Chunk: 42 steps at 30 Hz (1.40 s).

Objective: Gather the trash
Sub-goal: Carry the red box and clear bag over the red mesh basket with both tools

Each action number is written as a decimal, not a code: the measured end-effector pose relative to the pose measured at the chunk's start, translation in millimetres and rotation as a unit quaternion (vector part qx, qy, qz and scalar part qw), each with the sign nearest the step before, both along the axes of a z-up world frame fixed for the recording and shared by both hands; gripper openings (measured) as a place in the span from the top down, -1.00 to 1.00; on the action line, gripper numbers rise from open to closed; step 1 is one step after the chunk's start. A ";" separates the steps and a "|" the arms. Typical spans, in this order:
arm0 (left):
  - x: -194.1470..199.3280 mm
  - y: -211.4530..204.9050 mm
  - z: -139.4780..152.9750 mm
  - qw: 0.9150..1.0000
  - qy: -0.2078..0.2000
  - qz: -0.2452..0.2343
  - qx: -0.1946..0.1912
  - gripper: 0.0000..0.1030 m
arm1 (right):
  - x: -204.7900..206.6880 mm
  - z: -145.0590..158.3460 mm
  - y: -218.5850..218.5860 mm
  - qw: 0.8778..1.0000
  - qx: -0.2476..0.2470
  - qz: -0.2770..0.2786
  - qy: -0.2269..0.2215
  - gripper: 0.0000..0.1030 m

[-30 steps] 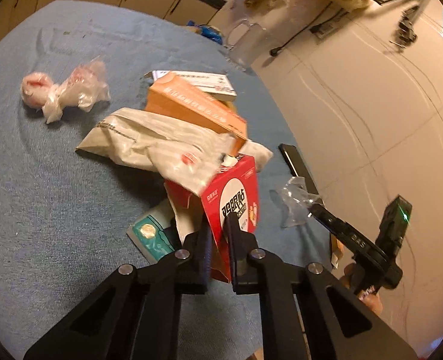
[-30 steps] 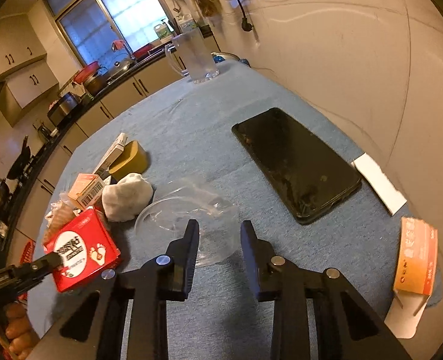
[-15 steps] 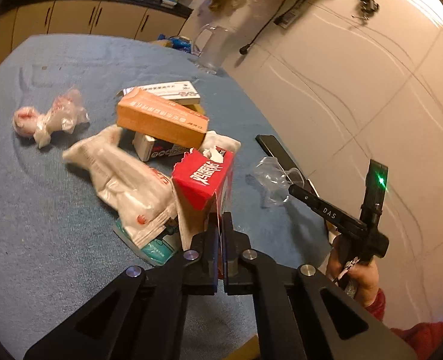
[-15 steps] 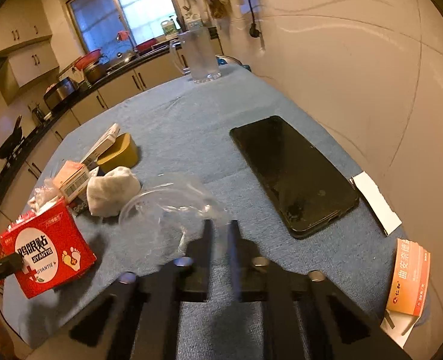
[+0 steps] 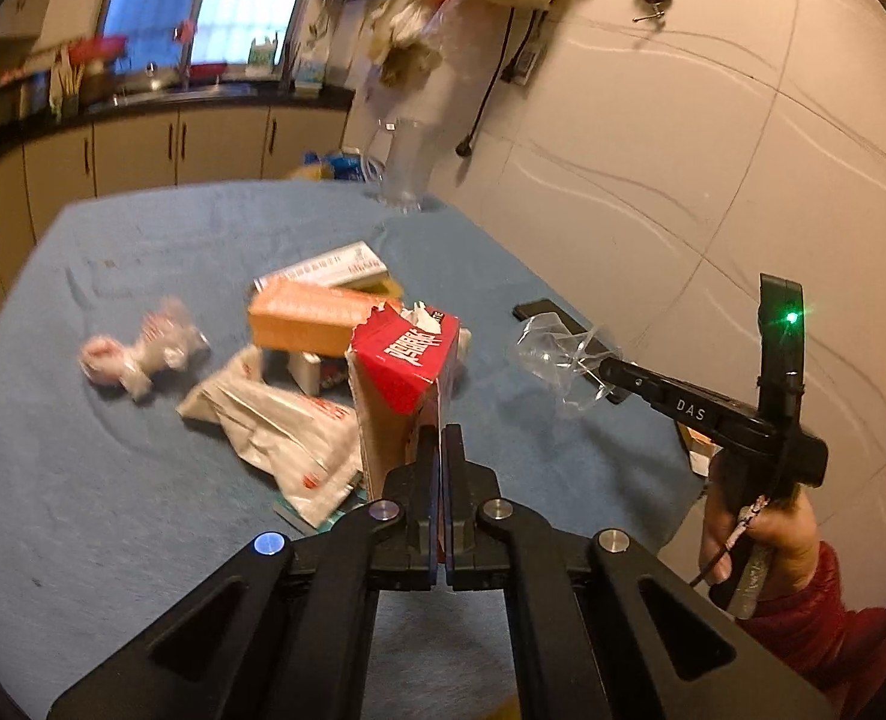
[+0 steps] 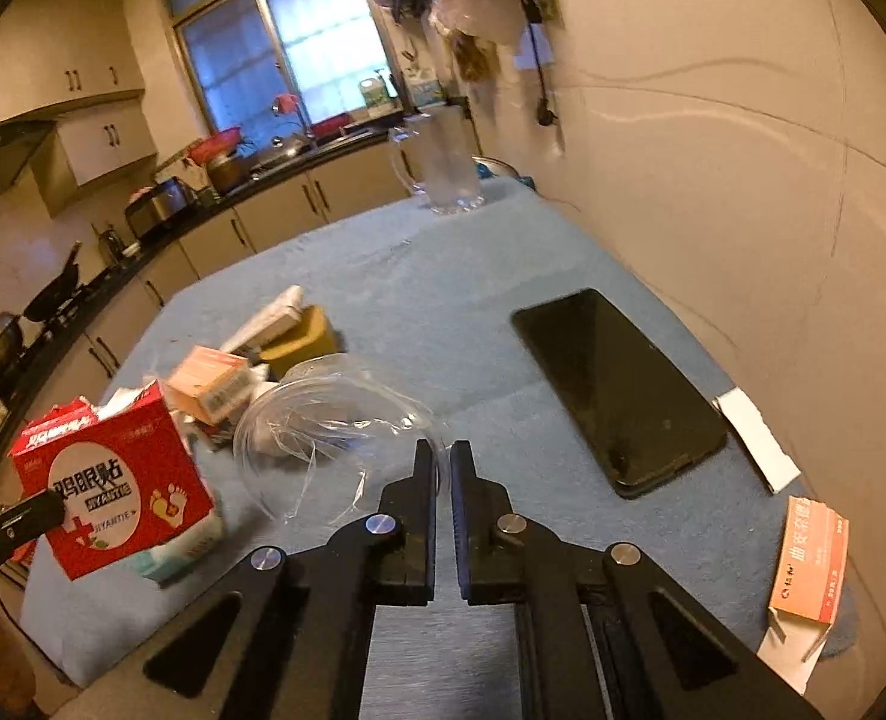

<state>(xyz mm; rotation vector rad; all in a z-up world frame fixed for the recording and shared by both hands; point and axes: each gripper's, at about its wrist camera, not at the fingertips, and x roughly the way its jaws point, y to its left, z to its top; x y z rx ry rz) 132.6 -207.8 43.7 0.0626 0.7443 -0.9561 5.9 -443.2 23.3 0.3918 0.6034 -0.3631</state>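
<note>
Red cardboard, torn along its top edge: in the left wrist view the torn red cardboard box [image 5: 404,360] was pinched by one wall between the closed fingers of the left gripper [image 5: 441,438] and stood tilted, clear of the blue cloth-covered table [image 5: 113,510]. Off to the right, the right gripper [image 5: 608,369] held a crumpled clear plastic wrapper [image 5: 554,360] by its edge, above the cloth. On the cloth lay an orange carton [image 5: 305,321], a white printed pouch [image 5: 275,426] and a knotted pink-and-white plastic bundle [image 5: 137,354] (blurred, so details are unsure).

In the right wrist view the right gripper's [image 6: 443,456] fingers were nearly together with the thin film of the clear wrapper [image 6: 323,420] caught between them. The red box [image 6: 113,474] hung at the left on the tip of the other tool. A black phone [image 6: 617,387] lay flat by the wall, an opened orange packet [image 6: 809,570] near the table's corner.

Judged progress: early. Two pieces were in hand, none visibly binned; no bin showed in either view. The carton, pouch, bundle and packet looked left to gather.
</note>
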 end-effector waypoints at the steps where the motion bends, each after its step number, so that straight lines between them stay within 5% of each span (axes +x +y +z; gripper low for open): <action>1: -1.6 3.9 3.5 1.000 -0.011 0.007 0.000 0.99 | 1.0 2.2 2.9 1.000 0.001 0.005 -0.004 0.90; 14: 5.9 84.7 27.0 0.992 -0.066 0.108 -0.001 0.99 | 42.4 26.9 67.8 0.995 0.011 0.099 -0.032 0.90; 23: 19.8 163.9 33.6 0.978 -0.074 0.192 -0.017 0.99 | 86.4 38.8 132.3 0.984 0.018 0.177 -0.033 0.90; 42: 51.7 336.4 5.8 0.933 -0.046 0.356 -0.005 0.99 | 210.2 28.0 331.1 0.926 0.036 0.375 0.019 0.90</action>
